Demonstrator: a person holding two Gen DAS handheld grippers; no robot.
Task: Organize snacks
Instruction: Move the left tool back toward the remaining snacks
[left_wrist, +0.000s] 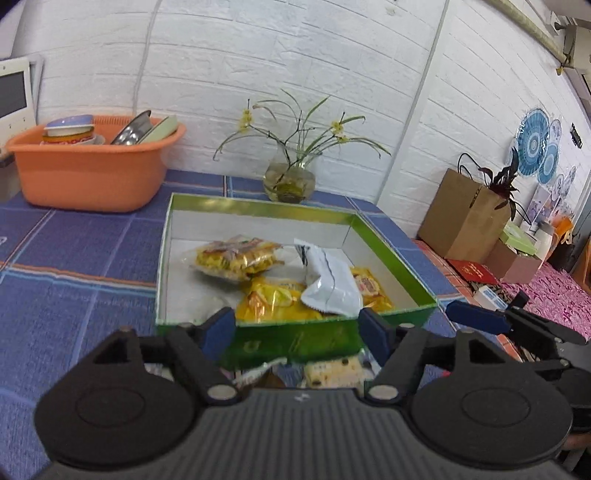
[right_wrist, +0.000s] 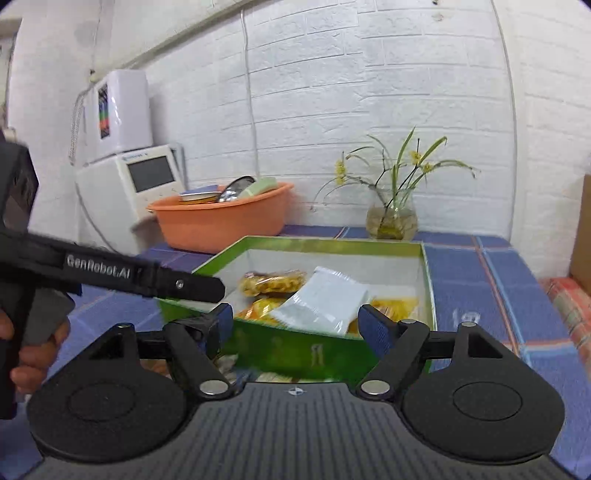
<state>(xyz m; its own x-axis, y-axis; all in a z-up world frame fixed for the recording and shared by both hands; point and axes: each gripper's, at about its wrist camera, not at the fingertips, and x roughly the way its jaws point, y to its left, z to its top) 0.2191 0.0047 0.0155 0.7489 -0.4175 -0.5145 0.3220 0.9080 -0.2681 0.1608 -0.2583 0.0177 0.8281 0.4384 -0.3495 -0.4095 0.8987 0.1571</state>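
Note:
A green box (left_wrist: 295, 341) with a white inside stands on the blue checked tablecloth. In it lie yellow snack packs (left_wrist: 236, 256) and a white pouch (left_wrist: 330, 286). It also shows in the right wrist view (right_wrist: 317, 350), with the white pouch (right_wrist: 321, 299) and yellow packs (right_wrist: 271, 282). My left gripper (left_wrist: 297, 332) is open at the box's near wall, above loose snack packs (left_wrist: 332, 371) on the cloth. My right gripper (right_wrist: 297, 326) is open at the box's near wall. The right gripper's finger (left_wrist: 476, 315) shows at the right in the left wrist view.
An orange basin (left_wrist: 92, 173) with bowls and plates stands at the back left. A glass vase with flowers (left_wrist: 290, 181) stands behind the box. A brown paper bag (left_wrist: 461, 218) and boxes sit to the right. White appliances (right_wrist: 125, 177) stand by the wall.

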